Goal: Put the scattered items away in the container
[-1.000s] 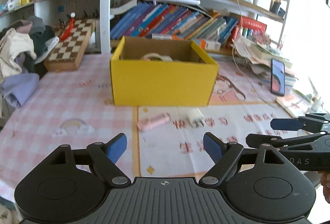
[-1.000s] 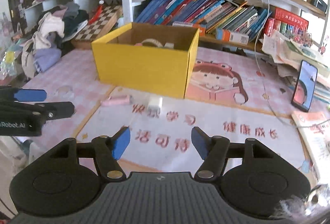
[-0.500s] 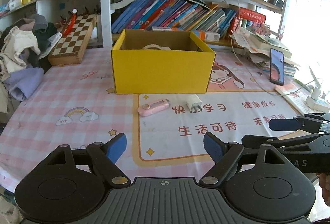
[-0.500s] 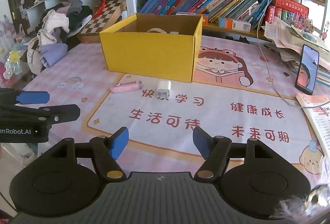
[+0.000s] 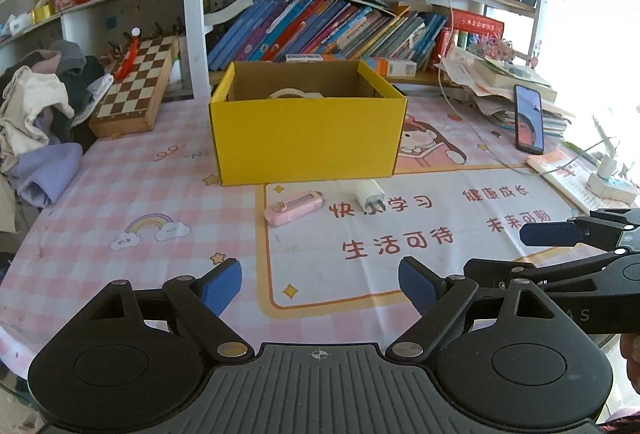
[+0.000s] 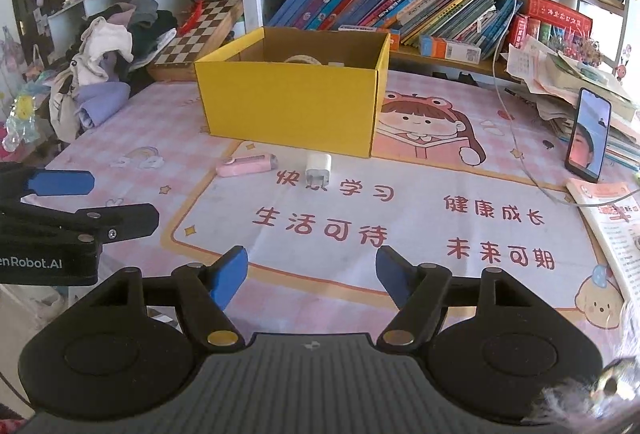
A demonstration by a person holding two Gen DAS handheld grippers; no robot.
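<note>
A yellow cardboard box (image 5: 308, 138) (image 6: 288, 106) stands open-topped on the table, with a roll of tape (image 5: 294, 94) showing inside. Just in front of it lie a pink utility knife (image 5: 294, 208) (image 6: 246, 166) and a white charger plug (image 5: 370, 196) (image 6: 318, 168). My left gripper (image 5: 320, 280) hovers over the near table, well short of them; its jaws are opening with nothing between them. My right gripper (image 6: 312, 272) is beside it on the right, open and empty. Each one shows in the other's view: the right gripper (image 5: 524, 252), the left gripper (image 6: 92, 200).
A chessboard (image 5: 136, 82) and a heap of clothes (image 5: 36, 114) lie at the left. A phone (image 5: 529, 118) leans on stacked papers at the right, near a booklet (image 6: 612, 218), a power strip (image 5: 610, 186) and a cable (image 6: 532, 174). Bookshelves rise behind the box.
Both views have drawn back a little from the box and sharpened. The left jaws stand slightly wider. The knife and the plug have not moved.
</note>
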